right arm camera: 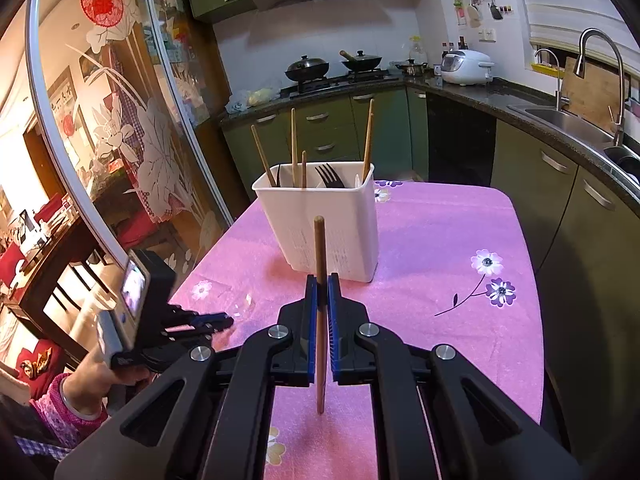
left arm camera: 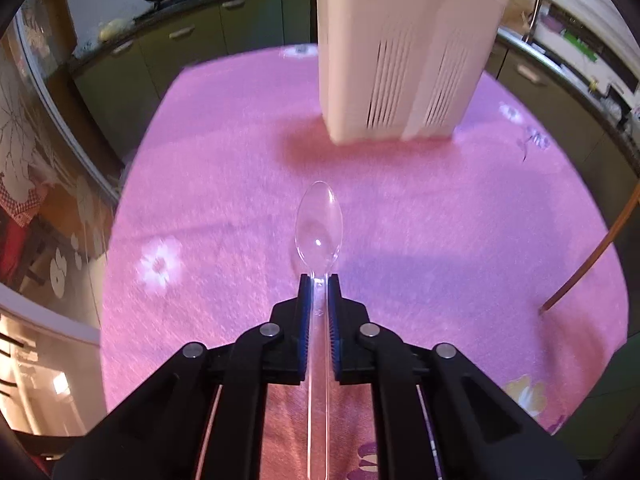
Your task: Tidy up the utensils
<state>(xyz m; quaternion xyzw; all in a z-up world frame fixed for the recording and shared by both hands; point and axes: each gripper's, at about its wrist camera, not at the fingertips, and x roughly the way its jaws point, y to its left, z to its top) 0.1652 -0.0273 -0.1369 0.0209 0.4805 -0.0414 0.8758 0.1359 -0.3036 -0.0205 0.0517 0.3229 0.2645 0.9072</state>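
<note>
My left gripper (left arm camera: 319, 280) is shut on a clear plastic spoon (left arm camera: 319, 228), bowl pointing forward, low over the pink tablecloth (left arm camera: 224, 184). The white utensil holder (left arm camera: 400, 52) stands just ahead of it. My right gripper (right arm camera: 321, 280) is shut on a wooden chopstick (right arm camera: 319, 248), held upright above the table. In the right wrist view the white holder (right arm camera: 324, 228) stands ahead, with several chopsticks (right arm camera: 294, 148) and a black fork (right arm camera: 330, 176) in it. The left gripper (right arm camera: 216, 322) shows at the lower left of that view. The held chopstick also shows in the left wrist view (left arm camera: 592, 252).
The table edge (right arm camera: 532, 280) drops off on the right toward green cabinets (right arm camera: 560, 184). A sink with a tall tap (right arm camera: 600, 64) is at the right. Woks (right arm camera: 308, 68) sit on the stove behind. A glass partition (right arm camera: 132, 132) is at the left.
</note>
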